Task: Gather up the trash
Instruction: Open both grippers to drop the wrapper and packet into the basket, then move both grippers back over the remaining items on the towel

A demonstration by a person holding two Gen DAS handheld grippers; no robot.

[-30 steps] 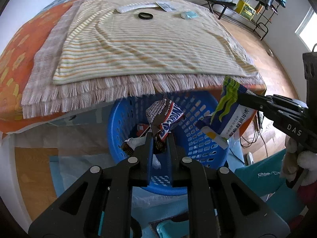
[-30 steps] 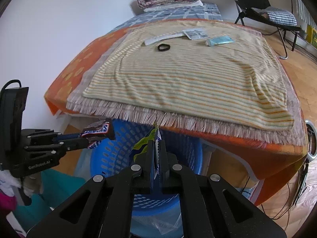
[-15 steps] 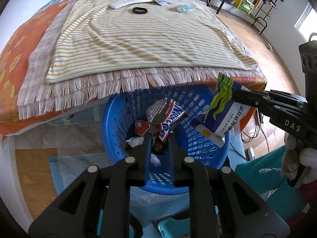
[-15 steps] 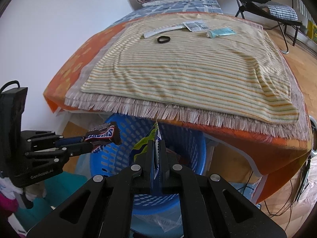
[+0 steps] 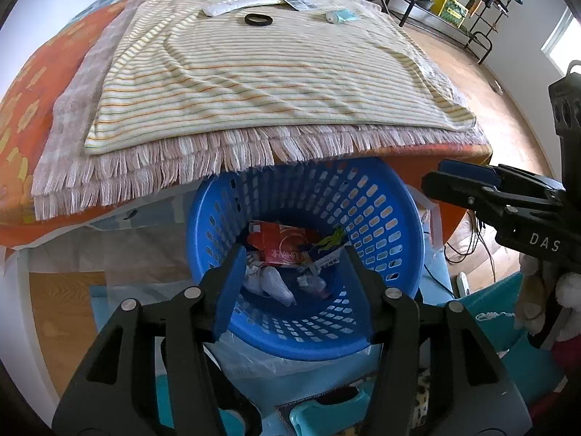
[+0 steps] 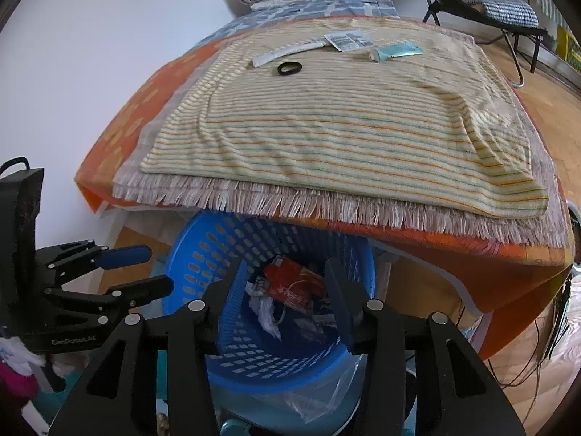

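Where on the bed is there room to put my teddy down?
The wide middle of the striped blanket is bare, from the fringe up to the black hair tie. The far end is crowded: white strip, label, blue tube.

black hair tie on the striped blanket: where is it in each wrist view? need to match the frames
Left wrist: black hair tie sits top centre, near the blanket's far end, just below the white strip.
Right wrist: hair tie sits upper centre-left, again just below the white strip.
Shared landmark: the blue basket under the fringed blanket edge, low centre in both.
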